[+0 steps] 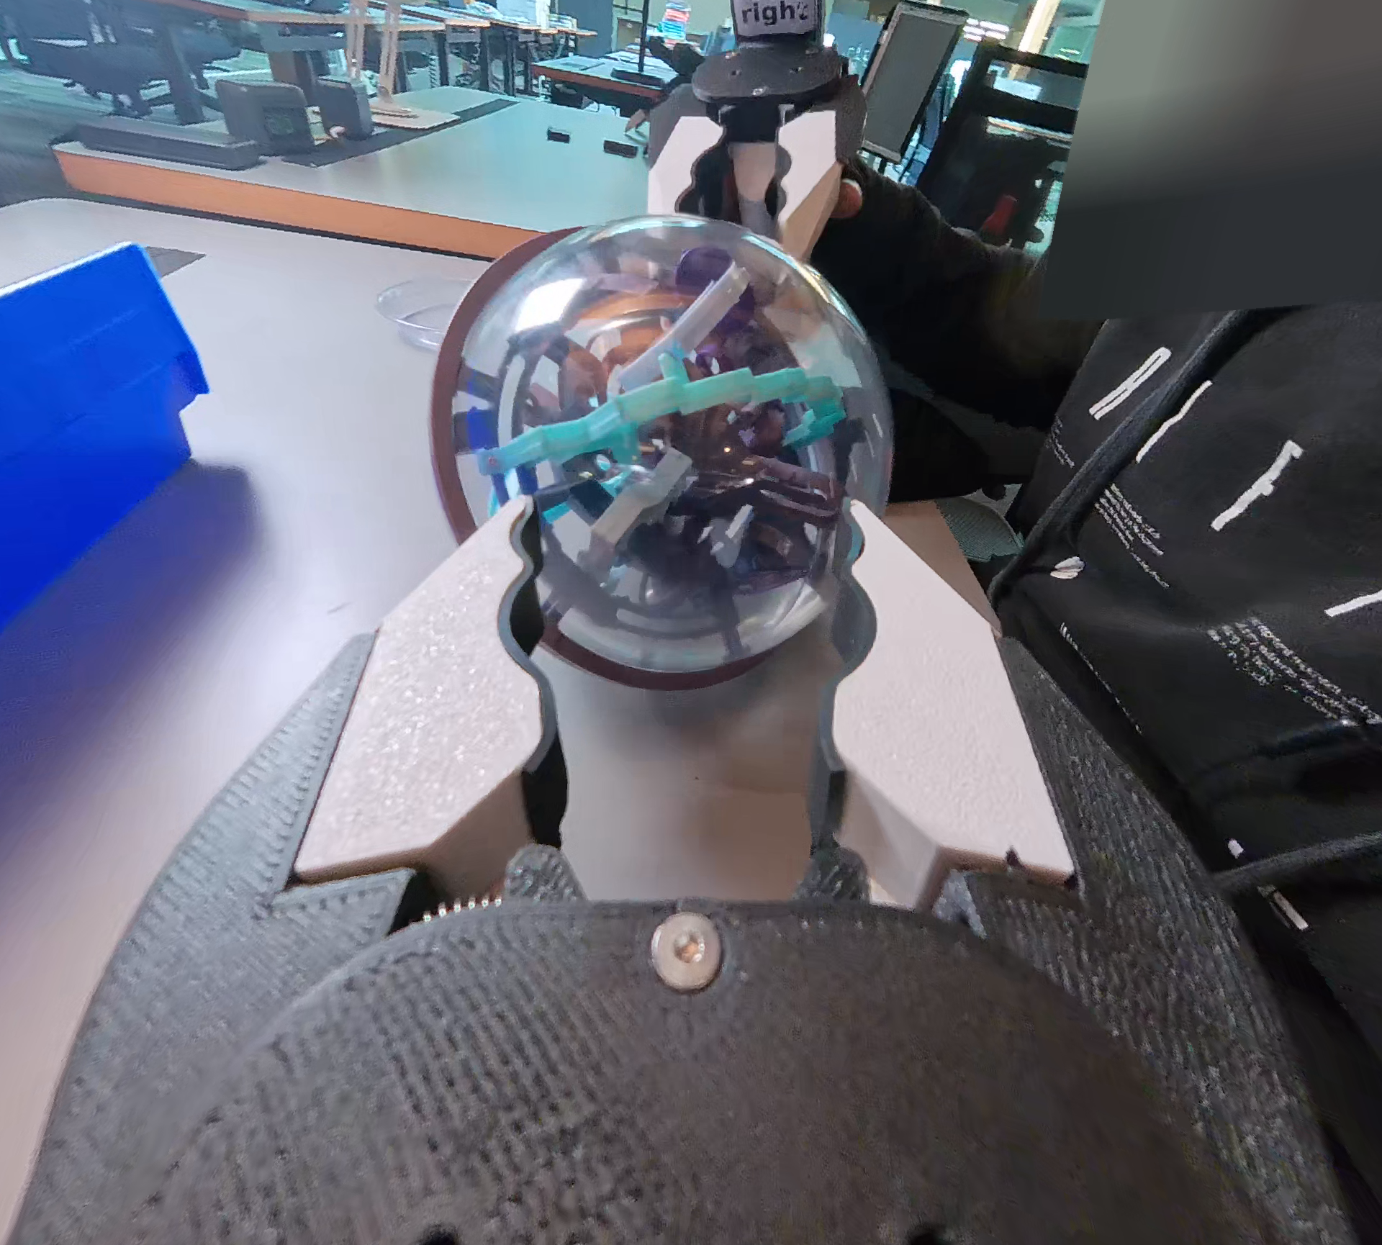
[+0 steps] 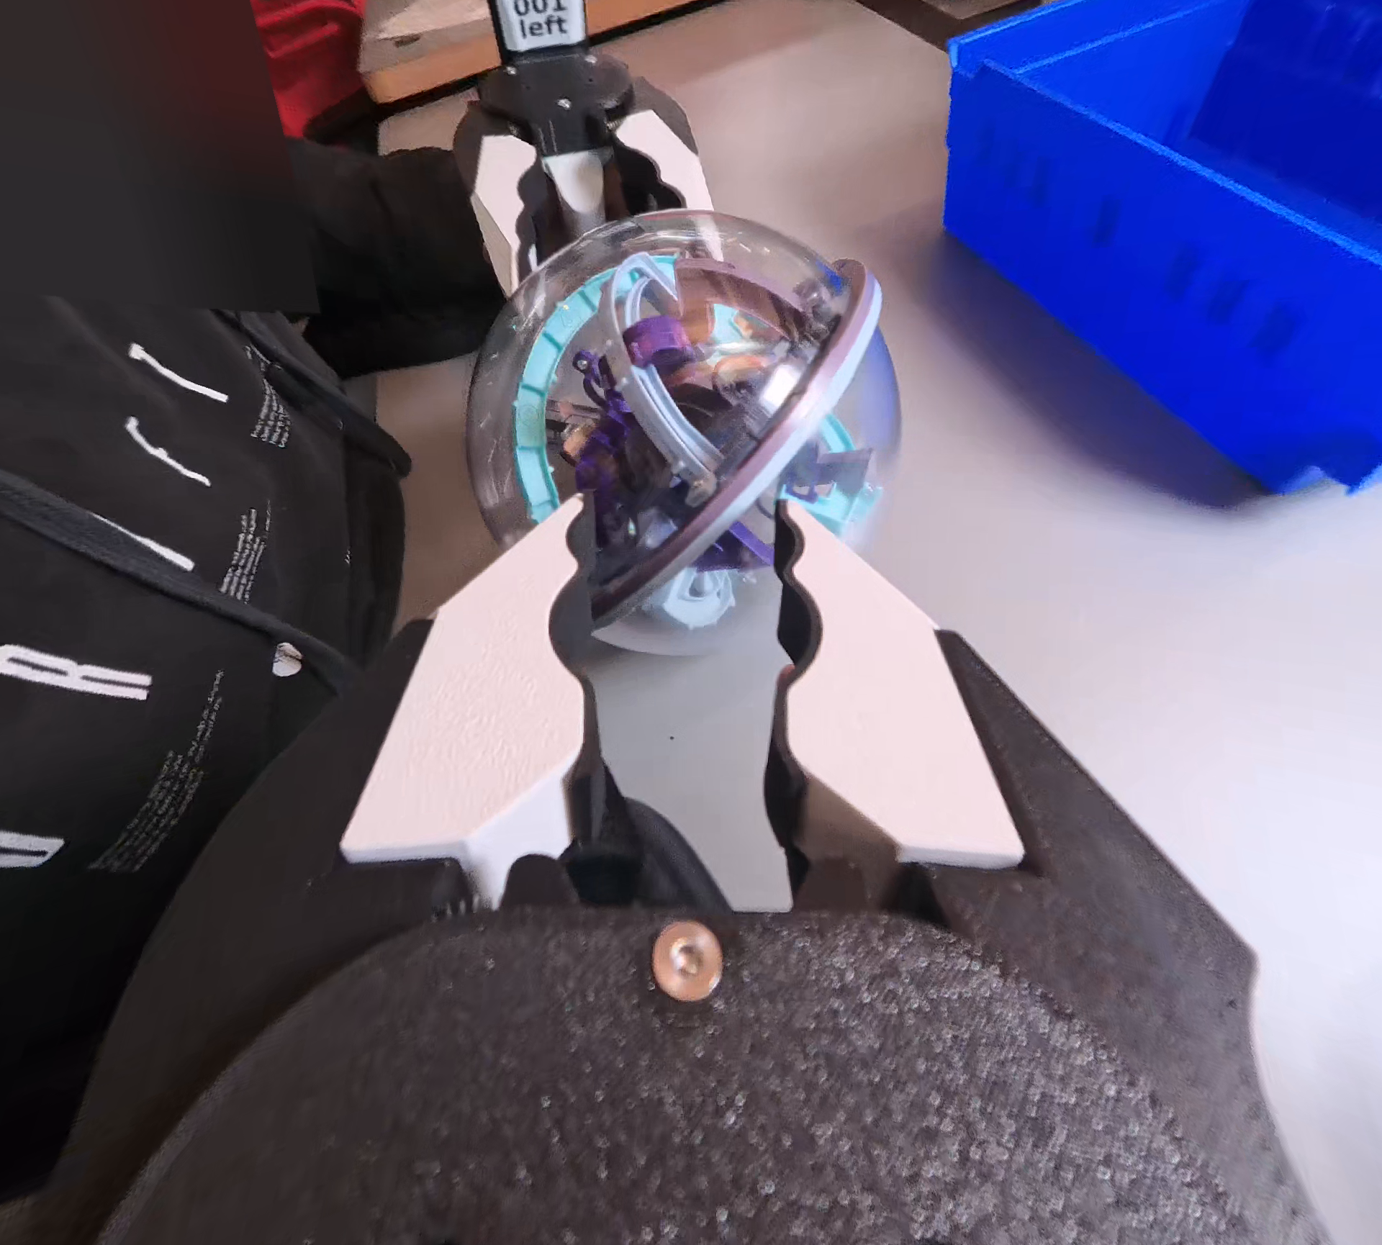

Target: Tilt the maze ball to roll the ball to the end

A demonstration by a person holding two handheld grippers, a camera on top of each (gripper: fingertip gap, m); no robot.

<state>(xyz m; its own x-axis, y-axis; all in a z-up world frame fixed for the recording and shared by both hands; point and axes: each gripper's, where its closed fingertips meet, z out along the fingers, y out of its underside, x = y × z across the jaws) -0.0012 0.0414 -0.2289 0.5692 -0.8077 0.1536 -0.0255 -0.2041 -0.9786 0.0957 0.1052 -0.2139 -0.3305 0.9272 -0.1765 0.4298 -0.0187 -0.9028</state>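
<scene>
The maze ball (image 1: 665,454) is a clear sphere with teal, purple and brown tracks inside and a dark rim around its middle. My left gripper (image 1: 688,521) is shut on its near side, its jaws spread wide around the sphere. My right gripper (image 1: 748,215) holds the far side from above. In the right wrist view the maze ball (image 2: 673,416) sits tilted between my right gripper (image 2: 680,506), shut on its lower near part, and my left gripper (image 2: 591,215) behind it. I cannot make out the small ball inside.
A blue bin (image 1: 75,387) stands on the grey table (image 1: 299,611) to the left; it shows at the right in the right wrist view (image 2: 1159,200). A clear dish (image 1: 411,312) lies behind the ball. A person in a black top (image 1: 1196,611) is close by.
</scene>
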